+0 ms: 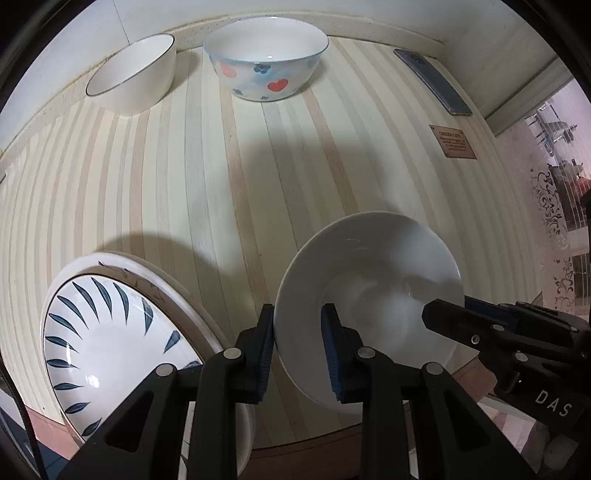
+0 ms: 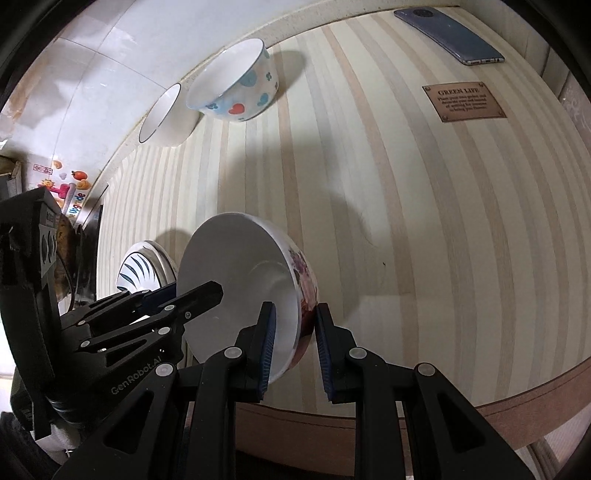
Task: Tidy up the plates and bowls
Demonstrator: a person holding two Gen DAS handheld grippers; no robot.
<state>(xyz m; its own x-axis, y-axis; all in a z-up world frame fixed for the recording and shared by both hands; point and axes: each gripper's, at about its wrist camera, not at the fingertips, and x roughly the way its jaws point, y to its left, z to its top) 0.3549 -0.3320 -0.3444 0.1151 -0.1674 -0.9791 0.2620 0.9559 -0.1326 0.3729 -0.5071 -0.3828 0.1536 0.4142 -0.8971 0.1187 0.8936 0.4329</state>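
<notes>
**Floral bowl held from both sides near the table's front edge**

Floral bowl sits between your two grippers, close to the front edge of the striped table. Your left gripper straddles the bowl's left rim, one pad outside against the wall and one inside, so it is clamped on the bowl. Your right gripper straddles the opposite rim; its inner pad touches the white interior, but a slim gap shows by the outer pad, so you cannot tell whether it grips firmly.

Just left of the bowl, your leaf-patterned plate rests on a plain plate. At the table's far edge stand the heart-patterned bowl and, beside it, the white bowl. A phone and a brown label lie to the far right.
</notes>
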